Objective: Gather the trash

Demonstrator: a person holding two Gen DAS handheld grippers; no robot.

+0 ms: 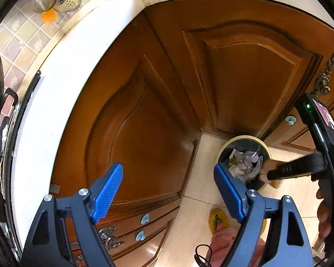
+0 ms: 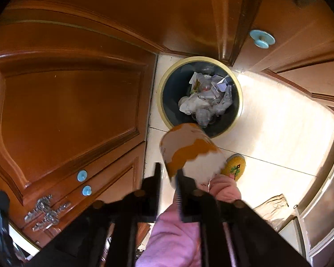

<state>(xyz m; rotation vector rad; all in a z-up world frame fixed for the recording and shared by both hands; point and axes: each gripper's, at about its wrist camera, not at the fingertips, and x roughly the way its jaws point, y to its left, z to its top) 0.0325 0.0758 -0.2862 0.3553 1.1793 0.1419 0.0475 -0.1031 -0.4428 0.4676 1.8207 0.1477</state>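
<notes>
A round bin with a pale yellow rim [image 1: 242, 136] [image 2: 160, 93] stands on the tiled floor in the corner of the cabinets. Crumpled paper and plastic trash [image 1: 245, 164] [image 2: 207, 98] fills it. My right gripper [image 2: 169, 178] [image 1: 271, 173] points down near the bin's front edge, its black jaws slightly apart with floor showing between them. A blurred orange and white scrap [image 2: 189, 146] [image 1: 267, 171] sits right at its fingertips, over the rim, and is not squeezed. My left gripper [image 1: 168, 169] hangs left of the bin, blue pads wide open, nothing between them.
Brown wooden cabinet doors [image 1: 144, 122] [image 2: 66, 102] wall the corner under a white counter [image 1: 62, 71]. A foot in a yellow slipper [image 2: 233, 164] and a pink-clad leg [image 2: 173, 233] are below the grippers. A brown paper bag [image 2: 271, 207] lies on the floor at the right.
</notes>
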